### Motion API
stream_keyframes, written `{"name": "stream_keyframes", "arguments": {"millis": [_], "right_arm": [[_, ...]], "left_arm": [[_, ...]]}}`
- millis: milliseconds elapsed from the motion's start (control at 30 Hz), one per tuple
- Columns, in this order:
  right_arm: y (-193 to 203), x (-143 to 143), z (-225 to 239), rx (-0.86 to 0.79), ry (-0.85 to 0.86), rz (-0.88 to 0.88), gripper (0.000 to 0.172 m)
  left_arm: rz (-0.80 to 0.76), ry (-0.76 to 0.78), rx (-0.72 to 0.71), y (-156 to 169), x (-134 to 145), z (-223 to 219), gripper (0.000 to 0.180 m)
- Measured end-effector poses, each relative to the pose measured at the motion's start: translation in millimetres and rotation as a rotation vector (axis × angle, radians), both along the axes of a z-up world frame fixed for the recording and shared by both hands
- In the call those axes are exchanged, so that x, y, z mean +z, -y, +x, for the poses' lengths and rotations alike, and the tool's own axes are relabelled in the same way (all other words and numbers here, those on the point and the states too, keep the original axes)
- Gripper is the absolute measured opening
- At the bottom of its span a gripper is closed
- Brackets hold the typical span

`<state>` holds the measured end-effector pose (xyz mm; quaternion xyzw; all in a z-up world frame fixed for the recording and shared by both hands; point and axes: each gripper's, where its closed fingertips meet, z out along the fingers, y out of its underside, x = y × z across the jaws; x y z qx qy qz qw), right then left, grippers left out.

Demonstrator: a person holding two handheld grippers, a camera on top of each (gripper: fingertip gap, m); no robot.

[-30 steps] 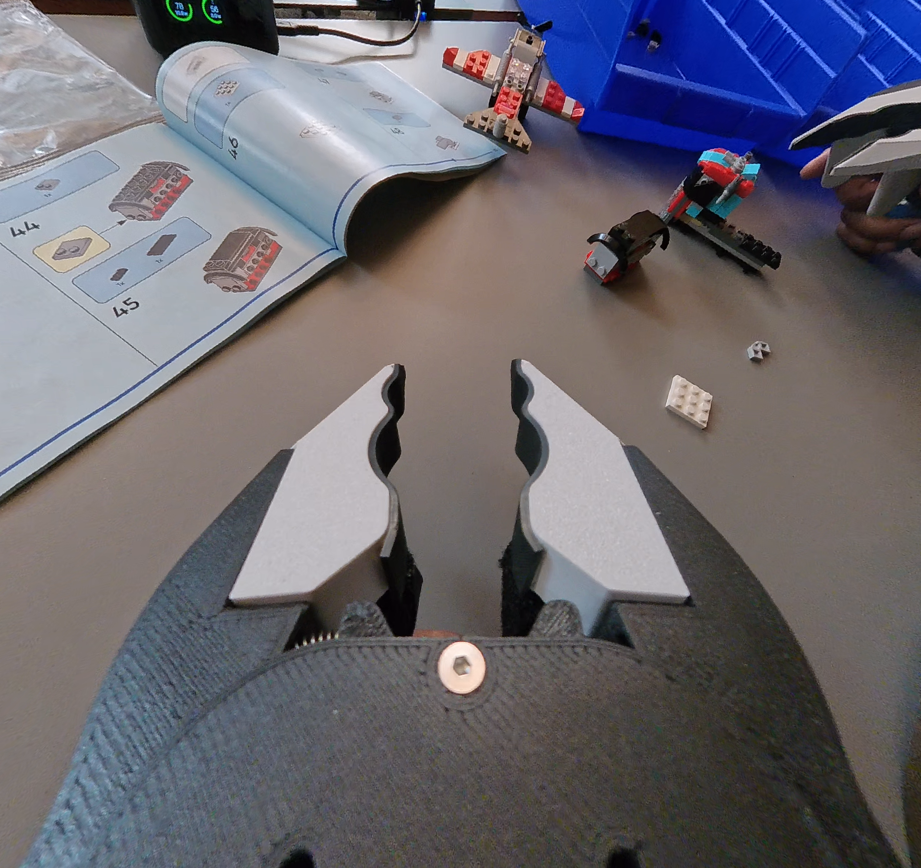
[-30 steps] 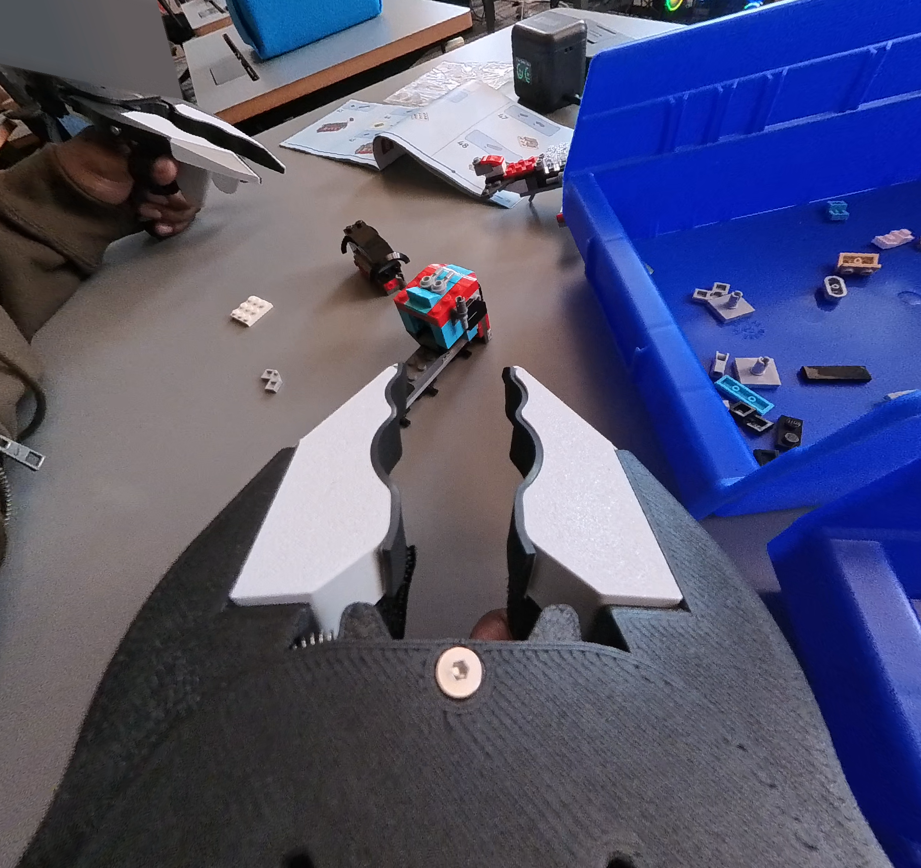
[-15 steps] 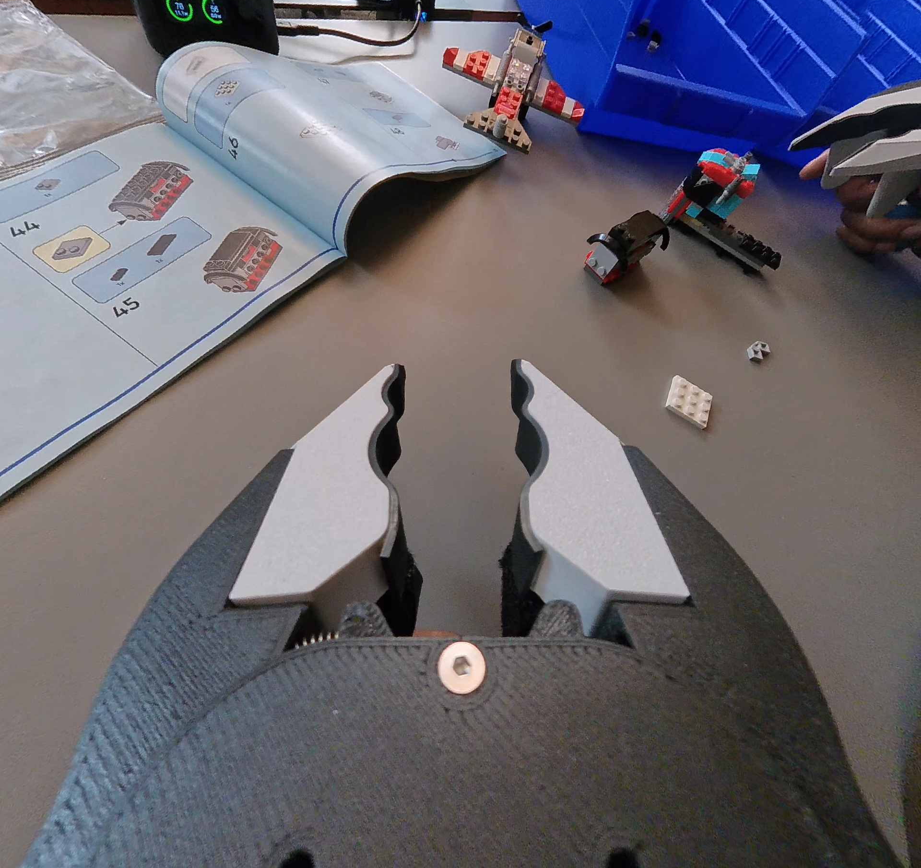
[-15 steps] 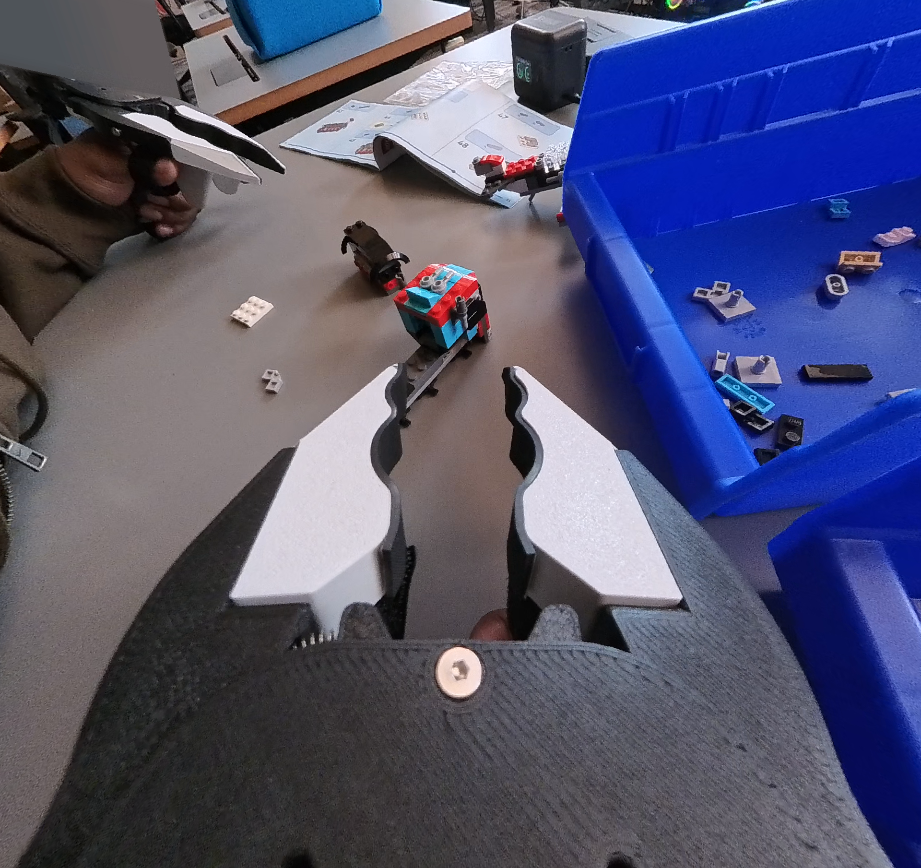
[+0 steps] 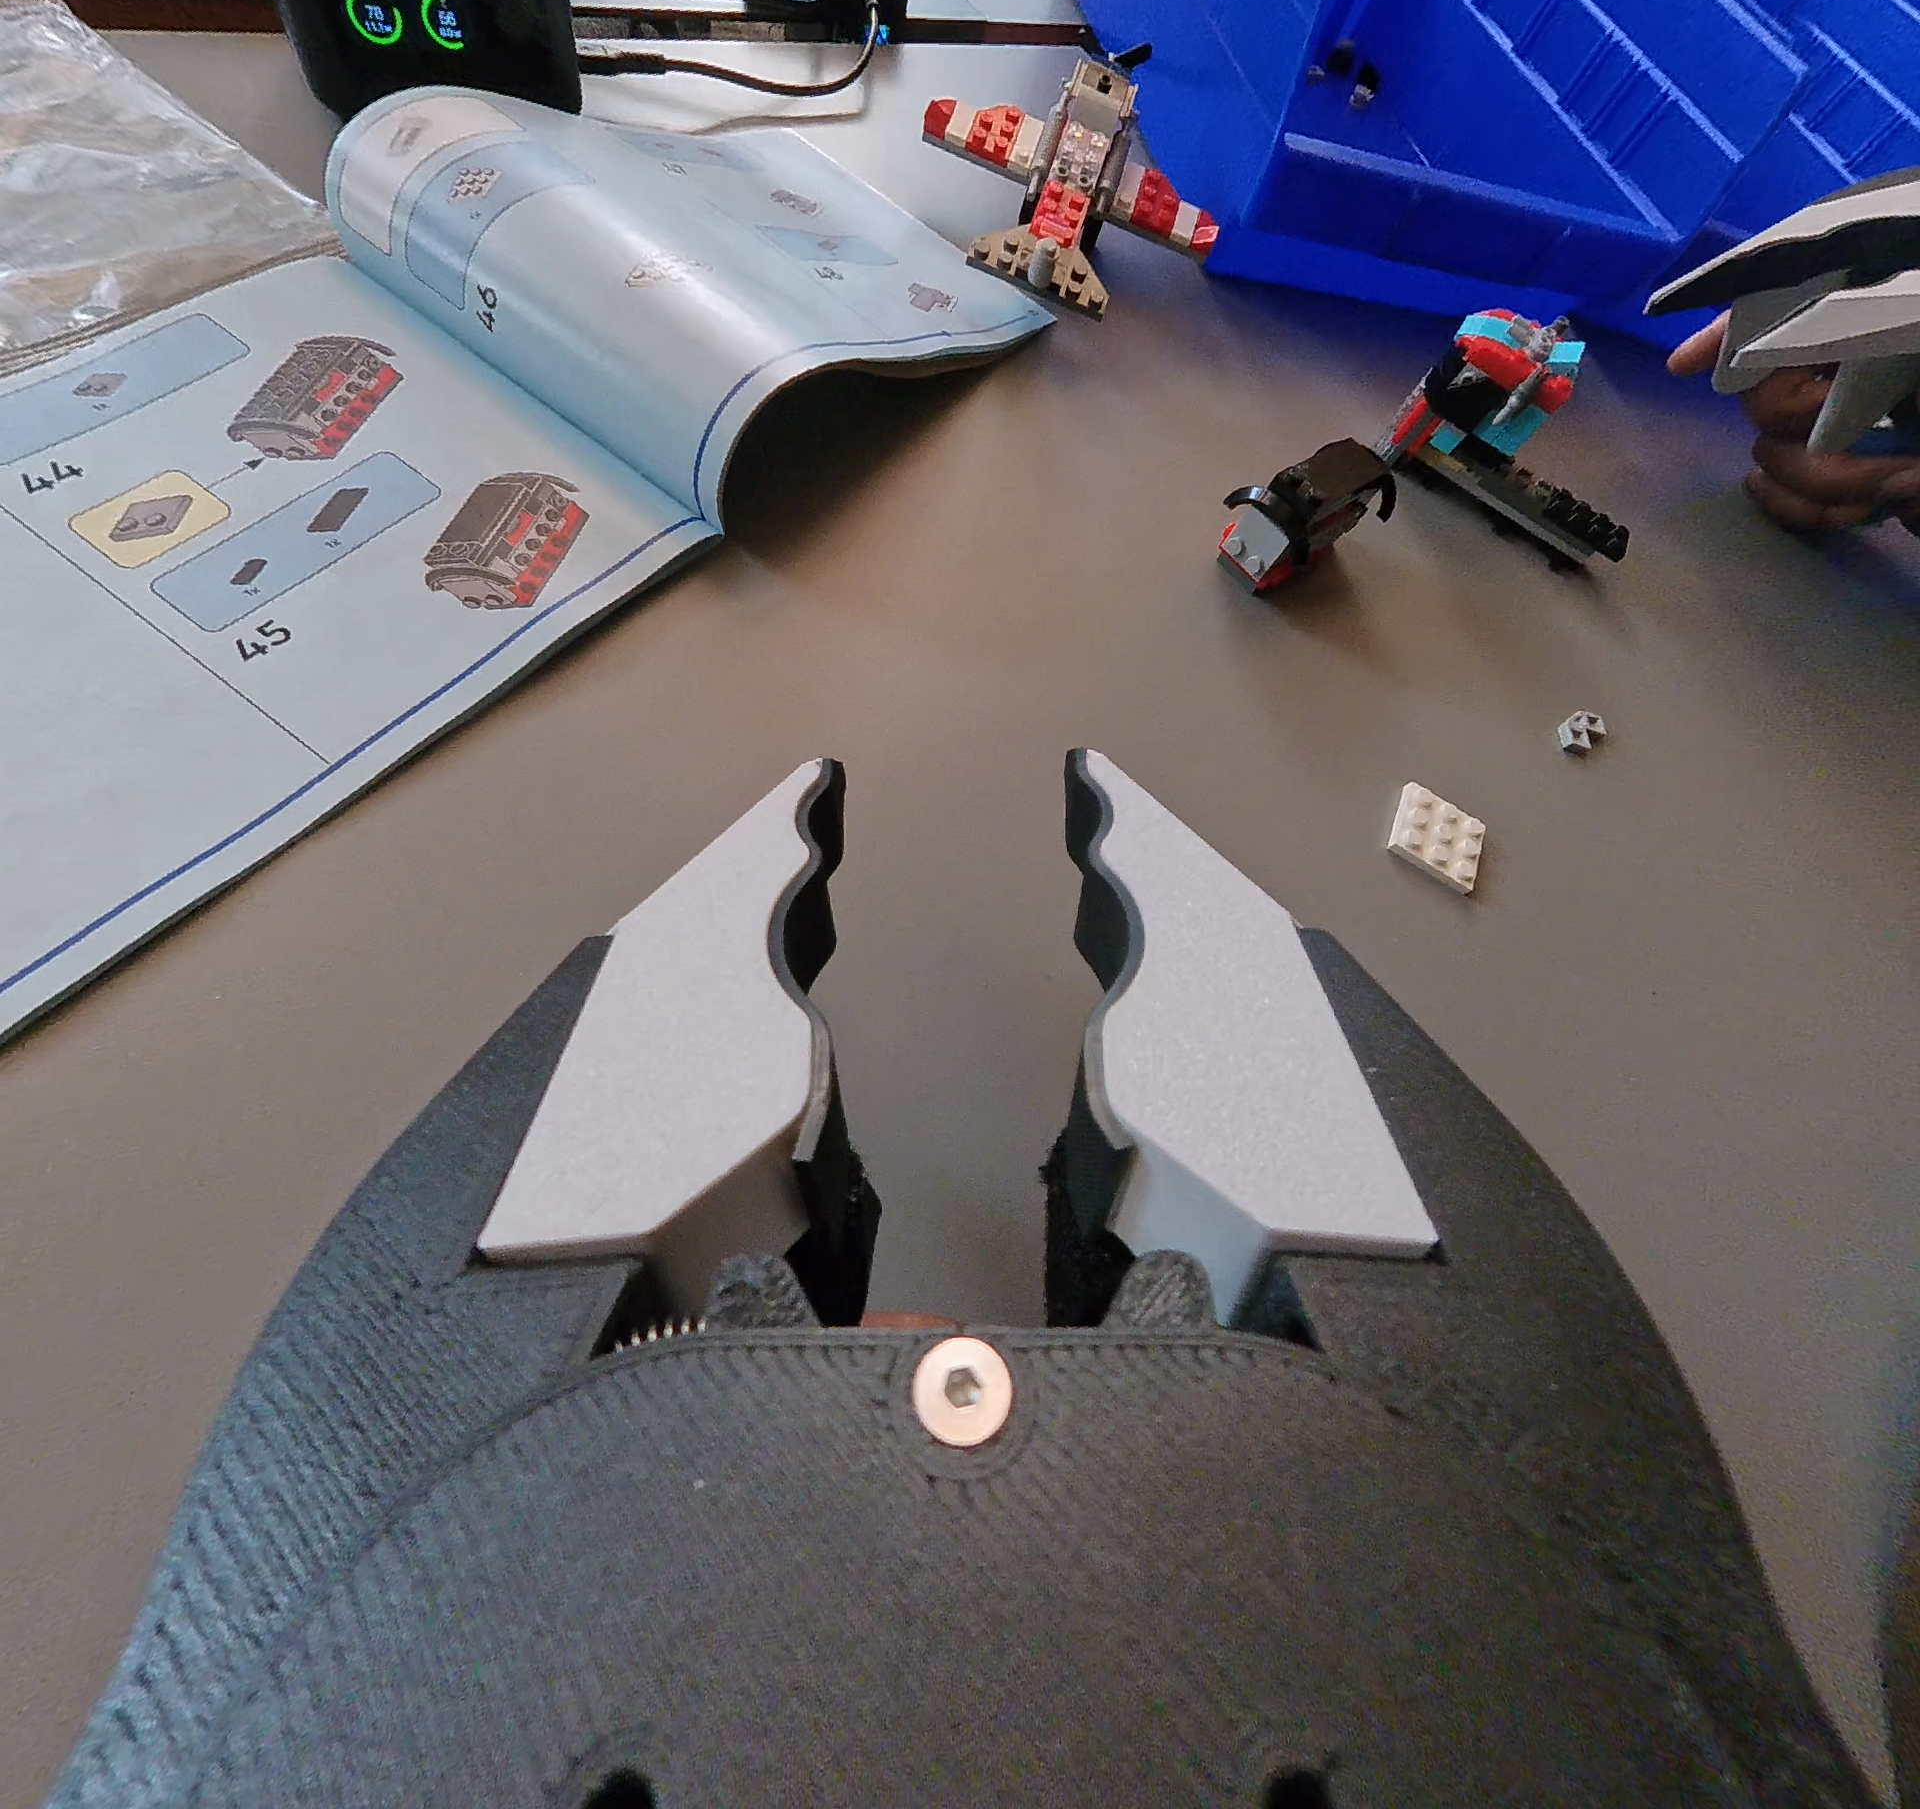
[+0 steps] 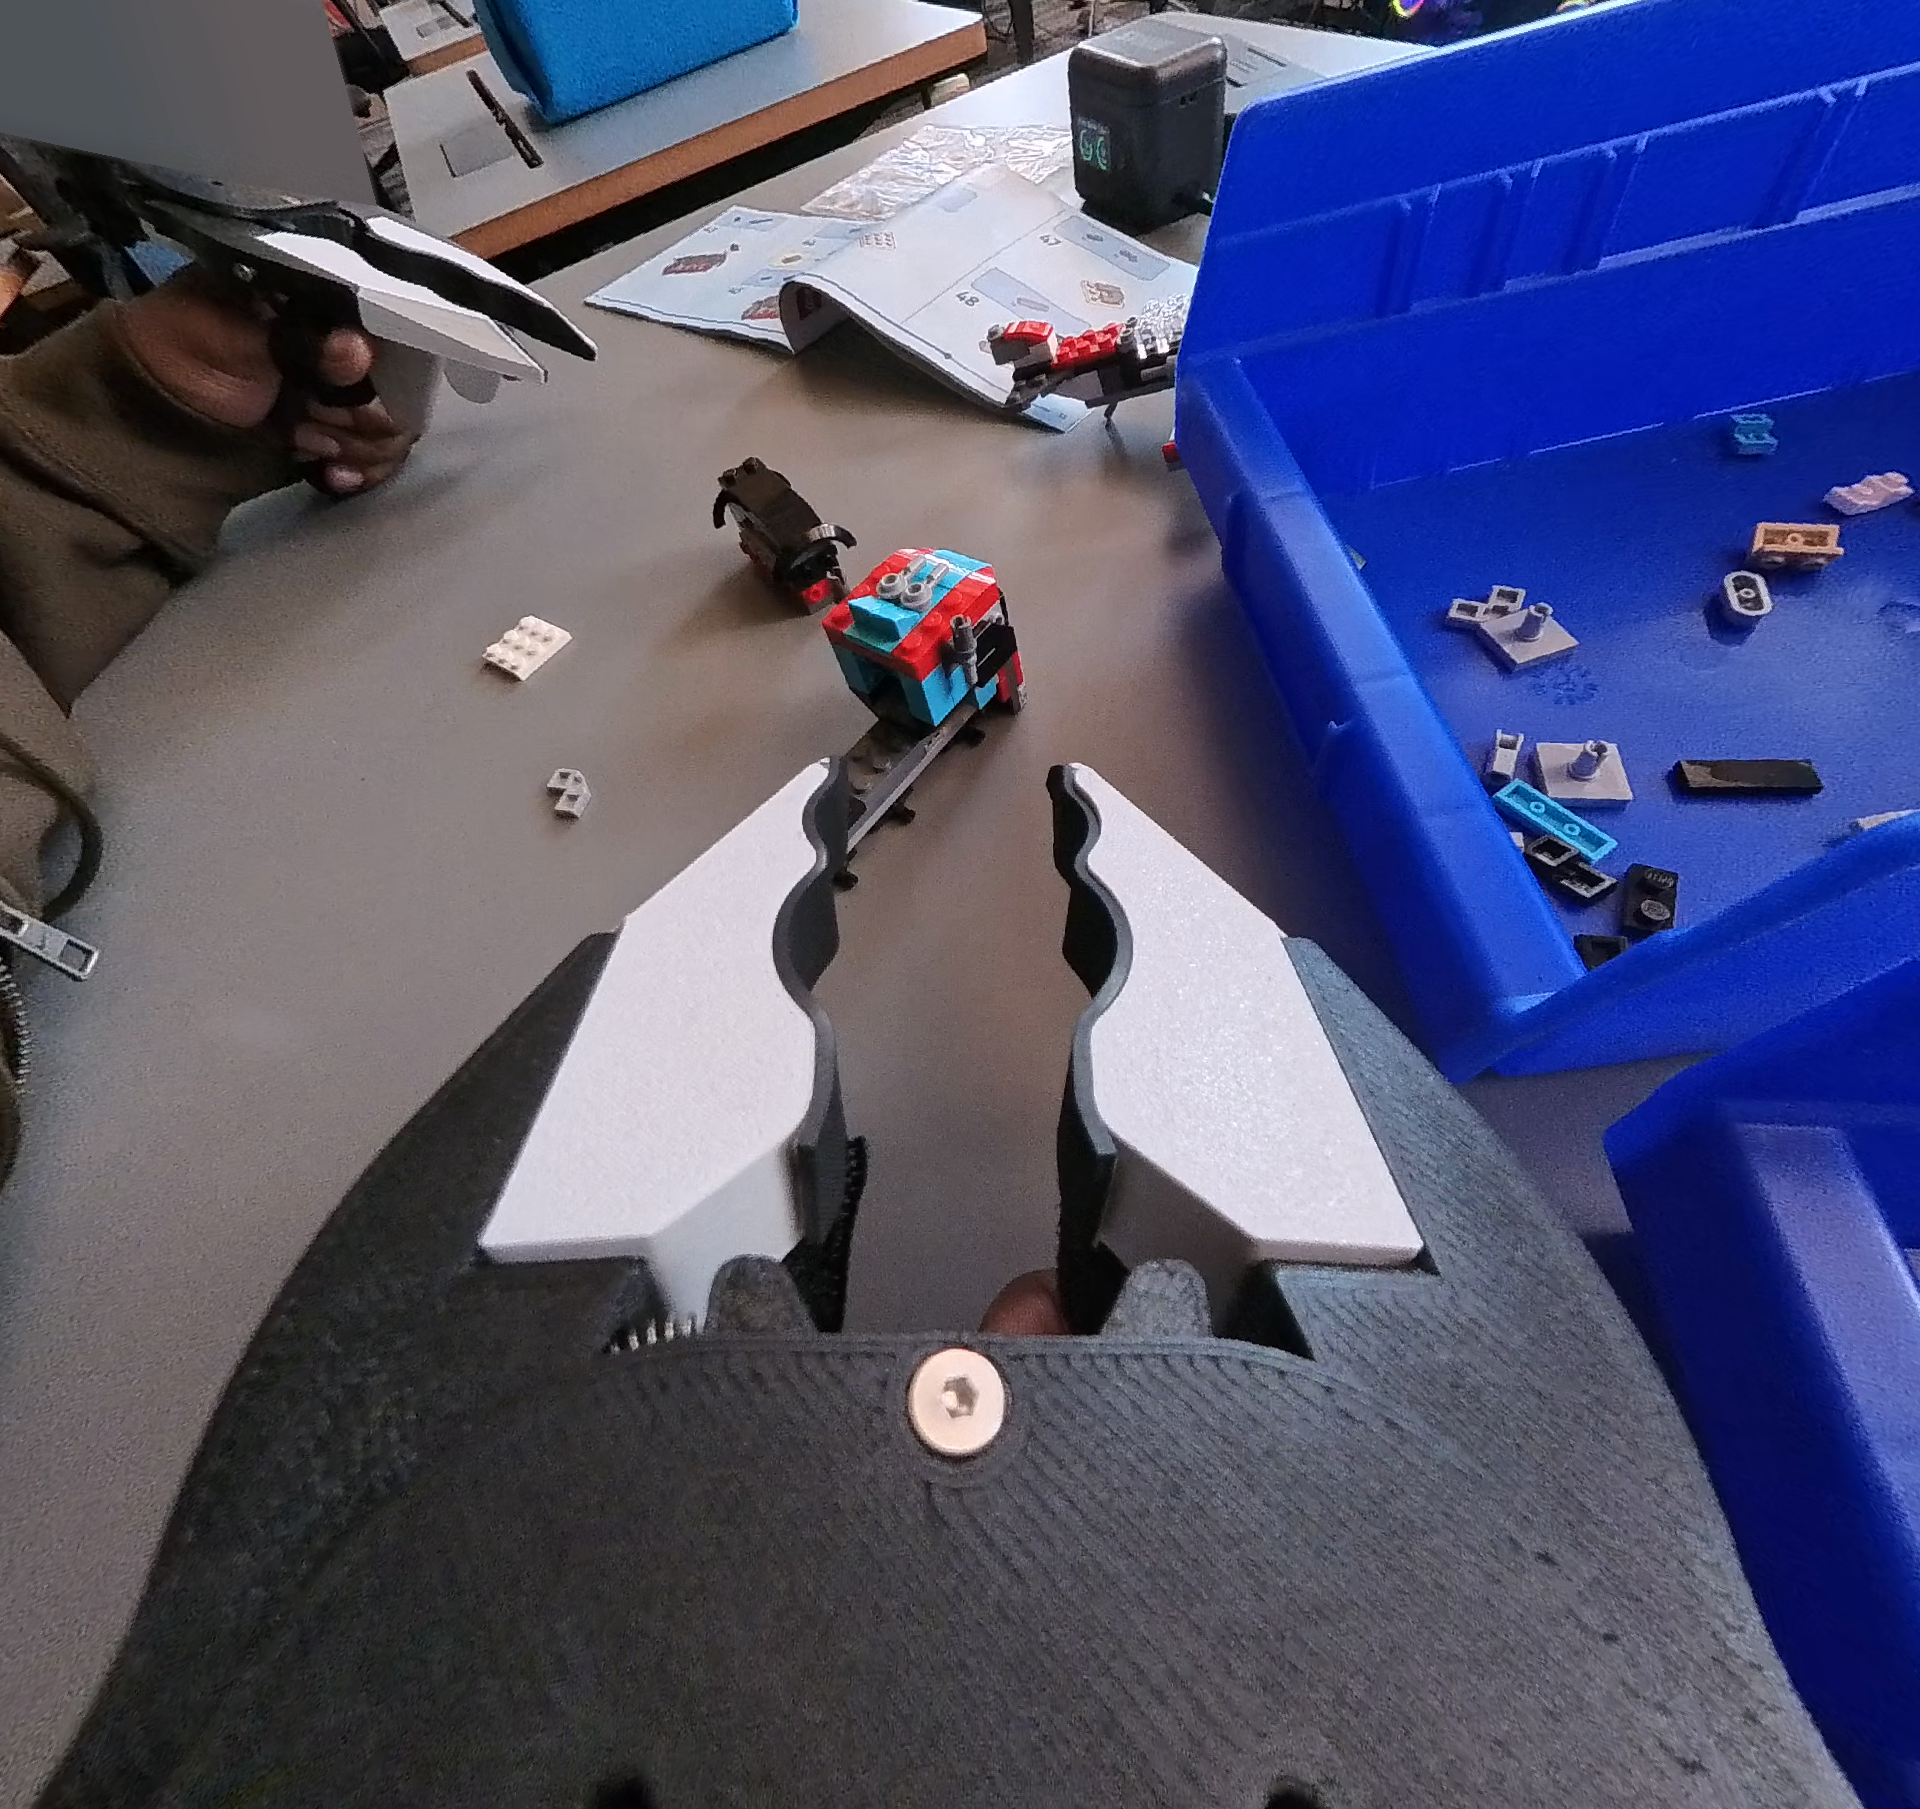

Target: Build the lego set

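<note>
In the left wrist view, the left gripper (image 5: 951,772) hangs over a bare stretch of the grey table (image 5: 935,616), its fingers parted with nothing between them, so it grips nothing; it sits back from the pieces, where the open instruction booklet (image 5: 436,388) to its left lies flat and readable. The nearest piece is a small white studded plate (image 5: 1437,837) off to its right, with a tiny grey bracket (image 5: 1581,732) just beyond it, both loose on the table. Farther off stand a black and red sub-build (image 5: 1304,518), a red and teal block model on a dark rail (image 5: 1496,409), and a red and white plane model (image 5: 1070,170) resting by the booklet's far edge against the blue bin (image 5: 1455,97). A black device with a lit screen (image 5: 416,3) stands behind the booklet. In the right wrist view, the right gripper (image 6: 940,793) is likewise parted and empty, pointed along the table toward that red and teal block model (image 6: 920,632); the near end of its dark rail reaches just beside the left fingertip, though contact cannot be judged. The blue bin (image 6: 1382,720) on its right holds loose small parts, kept within easy reach. The left gripper (image 6: 499,325) shows at the far left, held in a hand (image 6: 312,388) above the table.
</note>
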<state>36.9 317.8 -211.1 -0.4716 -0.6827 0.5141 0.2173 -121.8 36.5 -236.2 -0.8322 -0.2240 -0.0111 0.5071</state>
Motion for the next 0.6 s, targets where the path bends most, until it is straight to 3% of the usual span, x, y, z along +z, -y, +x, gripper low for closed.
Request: {"name": "stream_keyframes", "arguments": {"millis": [400, 500, 600], "right_arm": [[2.7, 2.2, -0.9, -0.012, -0.022, 0.041, 0.041], [9.2, 23.1, -0.4, 0.007, -0.072, 0.069, 0.041], [2.3, 64.2, -4.0, 0.002, -0.145, 0.134, 0.040]], "left_arm": [[0.010, -0.002, 0.003, 0.8, 1.5, 0.2, 0.044], [0.018, 0.001, 0.006, 1.3, 2.6, -0.1, 0.044], [0.021, 0.006, 0.006, 1.4, 2.8, -0.2, 0.044]]}}
